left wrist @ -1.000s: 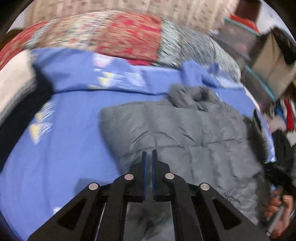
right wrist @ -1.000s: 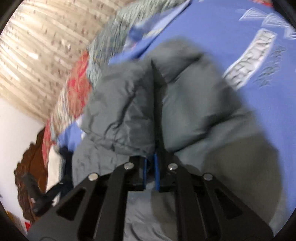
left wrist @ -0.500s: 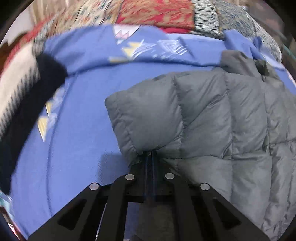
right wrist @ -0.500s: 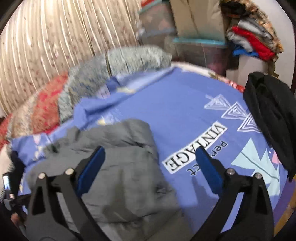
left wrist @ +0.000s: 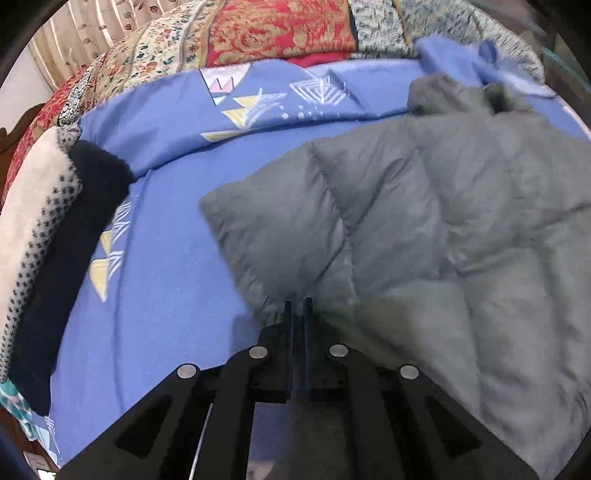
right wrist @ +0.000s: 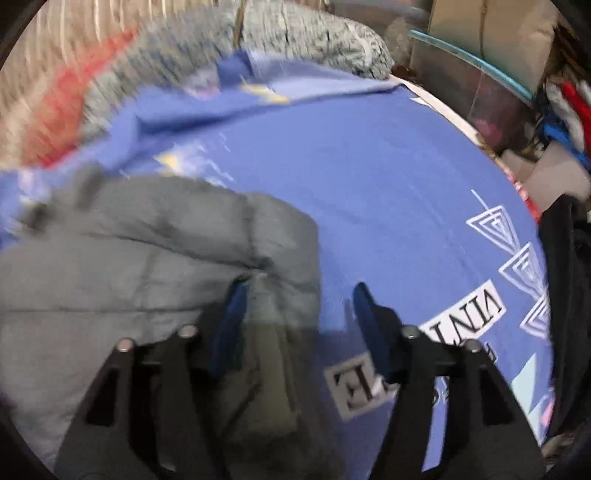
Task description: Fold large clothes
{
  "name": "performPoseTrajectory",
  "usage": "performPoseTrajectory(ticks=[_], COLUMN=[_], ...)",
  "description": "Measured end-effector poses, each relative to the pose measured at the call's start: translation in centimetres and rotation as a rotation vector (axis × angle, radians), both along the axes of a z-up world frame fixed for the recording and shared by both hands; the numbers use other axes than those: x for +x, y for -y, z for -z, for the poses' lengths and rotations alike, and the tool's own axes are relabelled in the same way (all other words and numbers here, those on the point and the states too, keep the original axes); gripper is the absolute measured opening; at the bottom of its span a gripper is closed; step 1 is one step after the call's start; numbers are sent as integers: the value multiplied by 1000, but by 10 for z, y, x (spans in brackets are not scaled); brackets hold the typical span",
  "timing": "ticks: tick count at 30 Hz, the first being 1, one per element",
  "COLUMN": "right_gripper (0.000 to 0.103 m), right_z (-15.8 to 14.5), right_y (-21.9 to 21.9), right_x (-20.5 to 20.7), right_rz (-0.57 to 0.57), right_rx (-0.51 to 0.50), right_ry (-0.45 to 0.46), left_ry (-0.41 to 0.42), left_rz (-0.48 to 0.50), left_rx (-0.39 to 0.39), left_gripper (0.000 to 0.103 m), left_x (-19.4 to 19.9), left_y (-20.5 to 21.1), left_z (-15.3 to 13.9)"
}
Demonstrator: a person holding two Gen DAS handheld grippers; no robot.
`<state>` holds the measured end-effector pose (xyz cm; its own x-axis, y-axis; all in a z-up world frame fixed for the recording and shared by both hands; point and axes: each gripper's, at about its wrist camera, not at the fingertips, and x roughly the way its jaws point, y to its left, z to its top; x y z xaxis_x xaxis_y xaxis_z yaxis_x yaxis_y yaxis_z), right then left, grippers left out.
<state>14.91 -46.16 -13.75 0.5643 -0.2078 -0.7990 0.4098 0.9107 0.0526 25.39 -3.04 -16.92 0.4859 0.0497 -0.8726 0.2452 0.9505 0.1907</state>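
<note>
Blue sheet (left wrist: 166, 206) with printed triangles covers the bed and carries everything else. On it lies the grey padded jacket (left wrist: 424, 229), spread flat; in the left wrist view it fills the right half and its long axis runs from the near right to the far right, where its dark furry hood edge (left wrist: 443, 92) points toward the patterned quilt (left wrist: 258, 33) at the far side. A cream and black folded blanket (left wrist: 40, 236) lies at the left edge of the bed.

The left gripper (left wrist: 297, 306) has its jaws closed almost fully, only a thin gap between them, and the tips touch the near left corner of the jacket; whether cloth is pinched between them I cannot tell. The right gripper (right wrist: 299, 295) has its jaws wide open. Its left finger rests on the jacket's right edge, its right finger (right wrist: 364, 302) is over the bare sheet, near the printed letters (right wrist: 476, 314). It grips nothing.
</note>
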Motion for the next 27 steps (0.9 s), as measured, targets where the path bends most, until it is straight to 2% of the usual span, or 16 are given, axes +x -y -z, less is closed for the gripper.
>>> performPoseTrajectory(ticks=[1,2,4,8,11,13,16,19,22,25,27], right_gripper=[84,88,91,92,92,92,92,92,92,92,92], right_z=[-7,-19,-34,-33,-17,-2,15,28,34,32,29], right_y=[4,8,12,11,9,4,-15,-39,-61,-76,-84], right_x=[-15,-45,-89,-176,-242,-280,-311,-325,-332,-337,-339], right_rz=[-6,-17,-66,-168,-188,-201,-275,-370,-440,-490,-525], right_rx=[32,72,145,299,365,443,511,570,556,571,543], right_ry=[48,119,162,148,119,97,57,13,-12,-13,-26], left_ry=[18,29,27,-37,-131,-207,-255,-273,-269,-319,-341], left_rz=[1,2,-5,3,40,52,74,103,114,122,143], left_rx=[-8,-21,-106,-248,-344,-402,-405,-393,-373,-387,-371], left_gripper=[28,28,28,29,31,32,33,33,36,41,42], left_x=[-10,-17,-43,-105,-159,-195,-237,-269,-291,-301,-307], left_y=[-11,-20,-54,-102,-115,-117,-112,-107,-100,-96,-88], left_z=[-10,-17,-35,-45,-33,-17,3,18,29,44,52])
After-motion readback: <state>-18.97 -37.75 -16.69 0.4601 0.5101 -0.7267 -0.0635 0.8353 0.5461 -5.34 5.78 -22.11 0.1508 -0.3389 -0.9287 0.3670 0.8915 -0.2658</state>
